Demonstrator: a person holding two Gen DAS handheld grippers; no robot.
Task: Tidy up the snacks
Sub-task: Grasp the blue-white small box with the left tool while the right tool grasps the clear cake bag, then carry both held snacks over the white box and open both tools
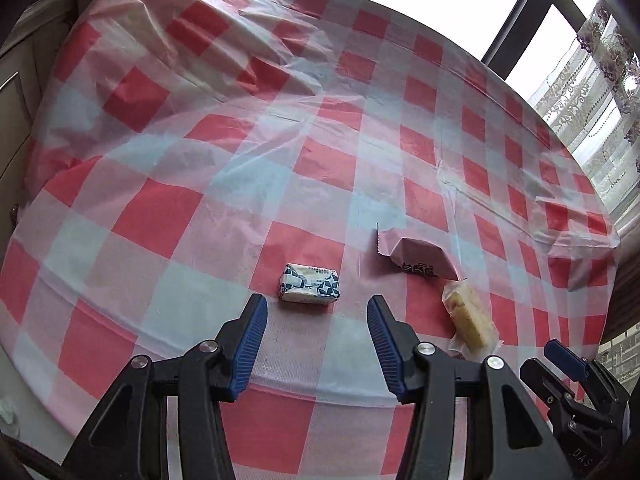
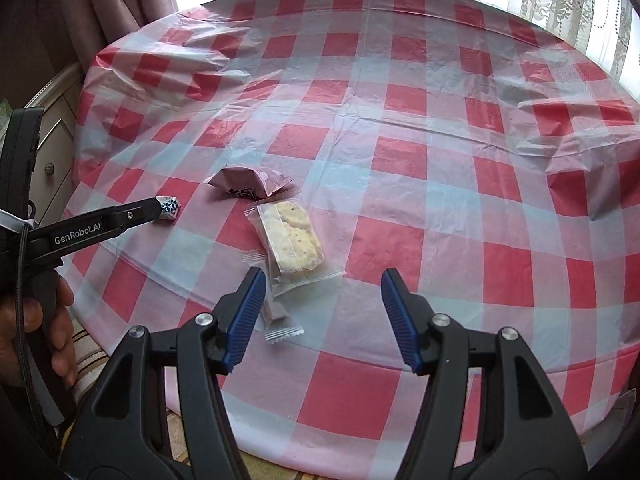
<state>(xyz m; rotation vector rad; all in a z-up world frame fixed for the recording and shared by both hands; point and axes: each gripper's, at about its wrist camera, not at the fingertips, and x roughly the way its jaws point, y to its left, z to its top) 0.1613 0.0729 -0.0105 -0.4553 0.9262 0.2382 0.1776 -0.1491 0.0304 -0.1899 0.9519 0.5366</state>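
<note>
Snacks lie near the table's (image 1: pixel 120 208) front edge: a blue-patterned packet (image 1: pixel 310 289), a pink wrapper (image 1: pixel 416 256) and a clear cracker pack (image 2: pixel 290 236). Left gripper (image 1: pixel 316 308) and right gripper (image 2: pixel 322 284) hover parted, holding nothing.

Left gripper (image 1: pixel 317 304) tilted downward, jaws apart and empty, right gripper (image 2: pixel 322 280) likewise, hand (image 2: pixel 36 320) gripping left handle
</note>
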